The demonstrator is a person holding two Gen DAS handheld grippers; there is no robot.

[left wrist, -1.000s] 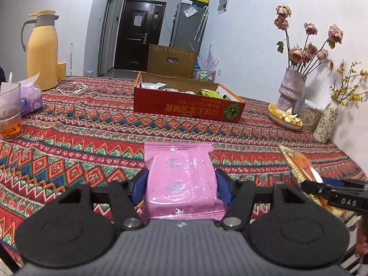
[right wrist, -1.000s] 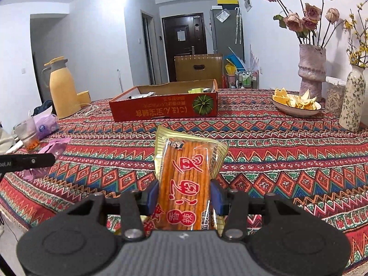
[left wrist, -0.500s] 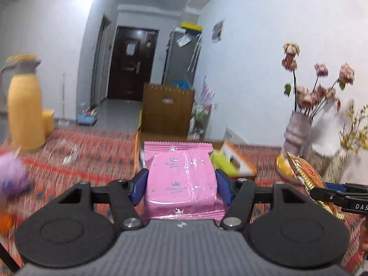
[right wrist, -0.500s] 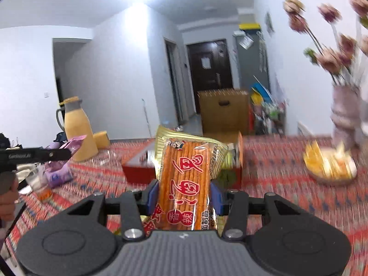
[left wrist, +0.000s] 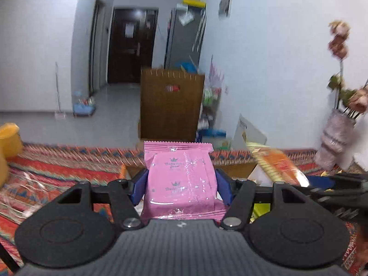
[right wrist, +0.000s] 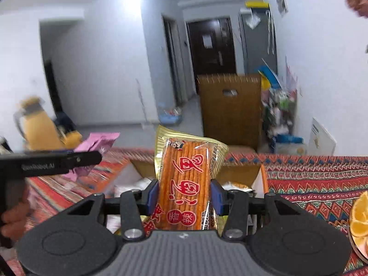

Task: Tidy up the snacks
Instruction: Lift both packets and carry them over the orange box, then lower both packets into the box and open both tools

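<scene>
My left gripper [left wrist: 181, 189] is shut on a pink snack packet [left wrist: 180, 179], held above the near end of the open cardboard box [left wrist: 232, 169]. My right gripper [right wrist: 184, 194] is shut on an orange spicy-stick packet [right wrist: 185, 179], held over the same box [right wrist: 239, 172], whose inside shows white and green wrappers. The orange packet also shows in the left wrist view [left wrist: 276, 165], and the pink packet in the right wrist view [right wrist: 96, 142]. Both grippers are side by side, left one to the left.
The table has a red patterned cloth [right wrist: 317, 179]. A yellow thermos [right wrist: 36, 124] stands at the left, a vase of dried roses [left wrist: 333, 142] at the right, a plate of orange slices [right wrist: 358, 220] at the right edge. A brown carton [right wrist: 230, 110] stands behind the table.
Both grippers have moved forward and up across the table with their packets, from the front edge to over the cardboard box. Their grip has not changed.
</scene>
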